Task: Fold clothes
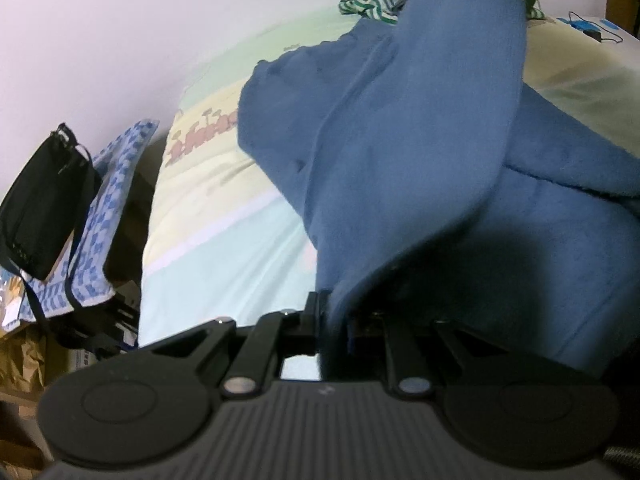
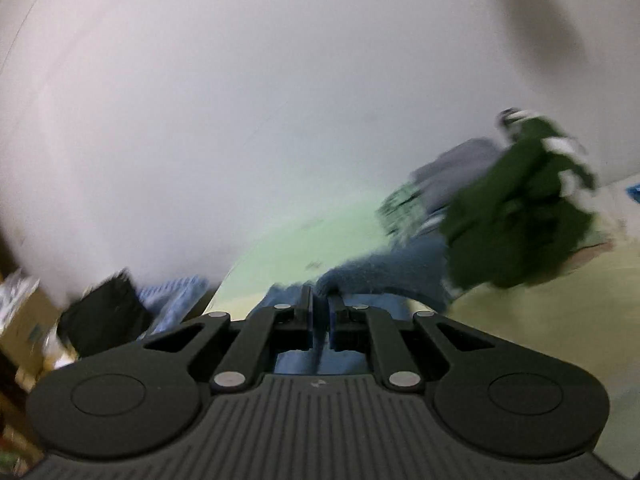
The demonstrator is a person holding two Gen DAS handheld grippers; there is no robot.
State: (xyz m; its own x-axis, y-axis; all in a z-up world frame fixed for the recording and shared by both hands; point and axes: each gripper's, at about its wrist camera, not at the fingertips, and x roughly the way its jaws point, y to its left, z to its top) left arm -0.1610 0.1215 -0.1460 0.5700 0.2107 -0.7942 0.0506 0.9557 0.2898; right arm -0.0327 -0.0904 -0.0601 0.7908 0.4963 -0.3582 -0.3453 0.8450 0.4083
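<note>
A blue fleece garment [image 1: 400,128] lies on the bed and rises in a taut ridge to the top of the left wrist view. My left gripper [image 1: 332,312] is shut on a fold of it; the right finger is hidden under the cloth. In the right wrist view, blurred by motion, my right gripper [image 2: 320,304] is shut on an edge of the same blue garment [image 2: 360,276], lifted above the bed. A dark green garment [image 2: 516,204] and a grey one [image 2: 460,164] lie piled behind.
The bed sheet [image 1: 224,240] is pale green and yellow with a cartoon print. A green striped garment [image 1: 368,2] lies at the far end by the white wall. A black bag [image 1: 44,196] and blue checked cloth [image 1: 108,208] hang at the bed's left edge.
</note>
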